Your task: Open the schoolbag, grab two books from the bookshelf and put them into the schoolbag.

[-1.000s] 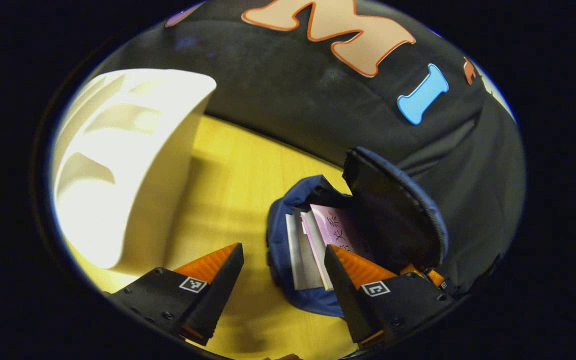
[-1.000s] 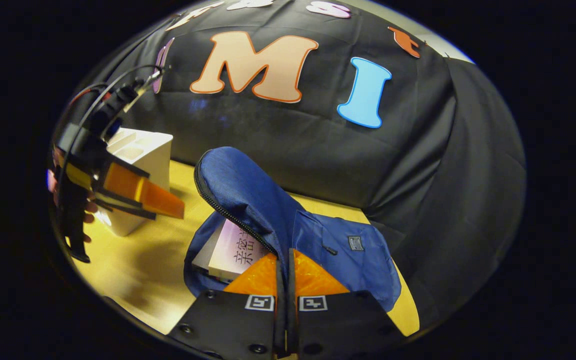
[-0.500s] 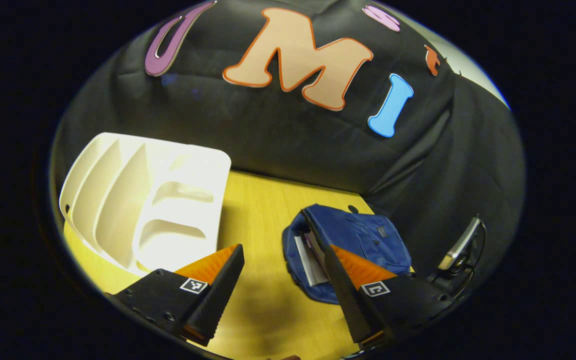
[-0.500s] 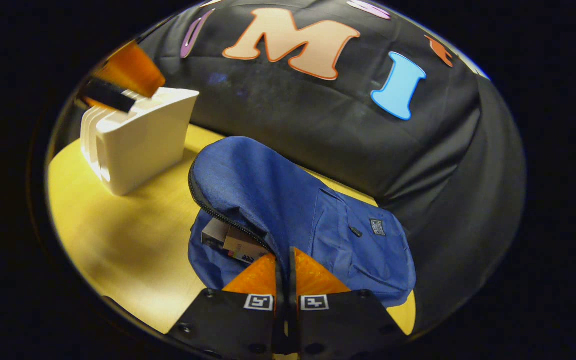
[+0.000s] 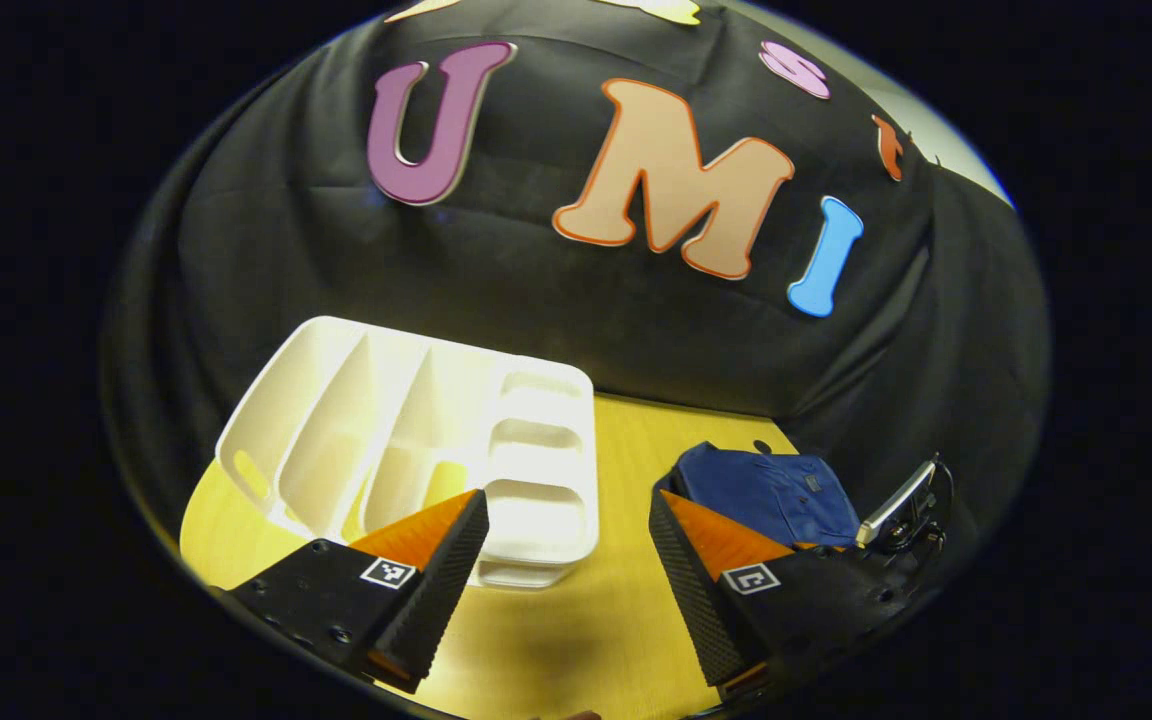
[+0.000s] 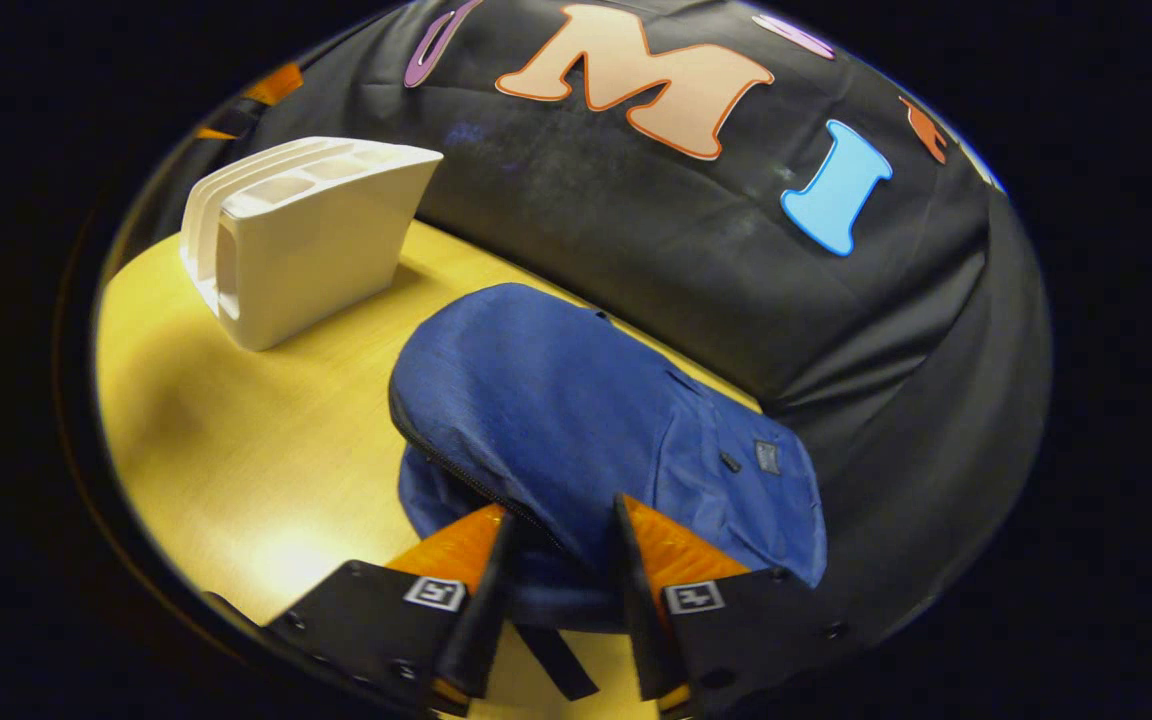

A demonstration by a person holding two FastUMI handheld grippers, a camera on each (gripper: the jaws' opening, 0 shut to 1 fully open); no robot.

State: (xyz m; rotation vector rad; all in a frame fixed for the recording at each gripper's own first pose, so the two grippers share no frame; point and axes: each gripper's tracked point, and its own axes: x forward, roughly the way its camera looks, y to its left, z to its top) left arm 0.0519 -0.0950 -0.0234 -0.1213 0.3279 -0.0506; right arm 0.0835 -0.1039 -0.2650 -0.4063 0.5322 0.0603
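Your left gripper (image 5: 566, 515) is wide open, holding nothing, above the empty white bookshelf (image 5: 436, 440). Your right gripper (image 6: 558, 525) is partly open, straddling the flap edge of the blue schoolbag (image 6: 596, 420) on the table (image 6: 236, 440).

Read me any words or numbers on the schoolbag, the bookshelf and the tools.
Schoolbag: one small patch, too small to read.
Bookshelf: no text.
Left tool and right tool: square patterned markers, no words.
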